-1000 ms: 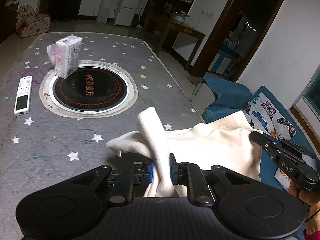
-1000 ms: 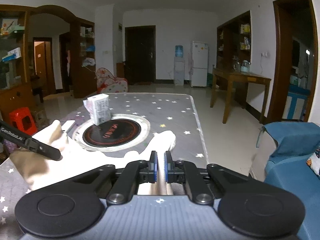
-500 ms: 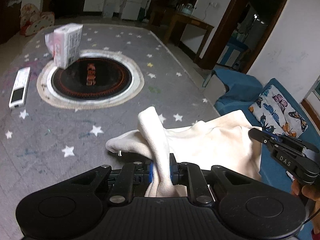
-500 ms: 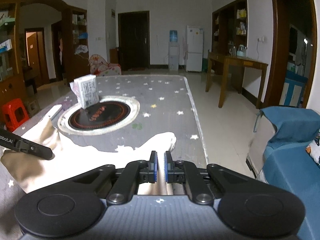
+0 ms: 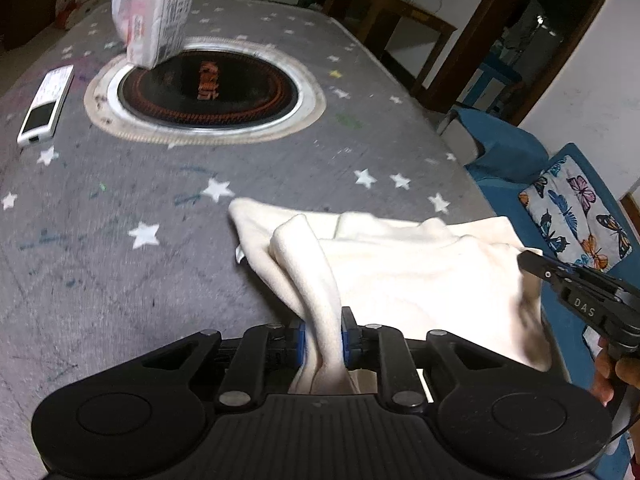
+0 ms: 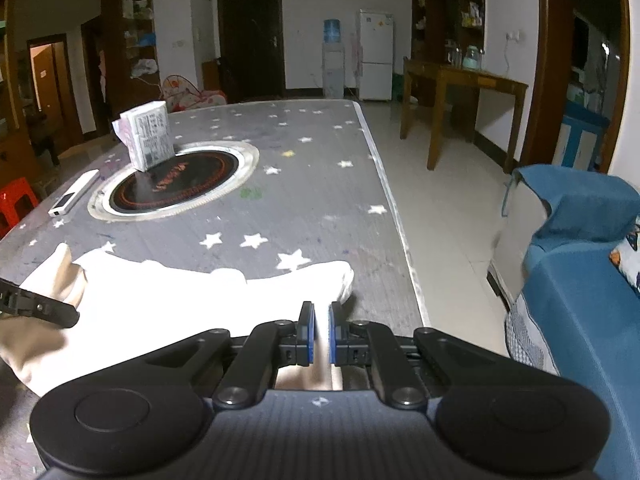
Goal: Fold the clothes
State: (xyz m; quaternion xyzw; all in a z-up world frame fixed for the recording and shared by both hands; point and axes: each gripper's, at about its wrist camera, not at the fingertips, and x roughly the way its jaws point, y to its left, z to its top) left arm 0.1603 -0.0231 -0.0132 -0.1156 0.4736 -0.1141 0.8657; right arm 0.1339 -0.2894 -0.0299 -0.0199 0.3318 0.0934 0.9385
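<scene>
A cream garment [image 5: 404, 268] lies spread along the near edge of the grey star-print table [image 5: 120, 208]. My left gripper [image 5: 323, 334] is shut on a bunched fold of it at its left end. My right gripper [image 6: 319, 334] is shut on the garment's [image 6: 168, 300] right end, near the table's right edge. Each gripper shows in the other's view: the right one [image 5: 576, 300] at the far right, the left one [image 6: 36, 306] at the far left. The cloth stretches between them, low over the table.
A round black induction plate [image 5: 204, 88] is set in the table's middle, with a tissue pack [image 5: 154, 30] at its far rim. A white remote [image 5: 46, 106] lies to its left. A blue sofa with a butterfly cushion [image 5: 576, 208] stands right of the table.
Both grippers have moved forward and down toward the table with the garment held. The cloth now lies lower and flatter, its far edge reaching further onto the table.
</scene>
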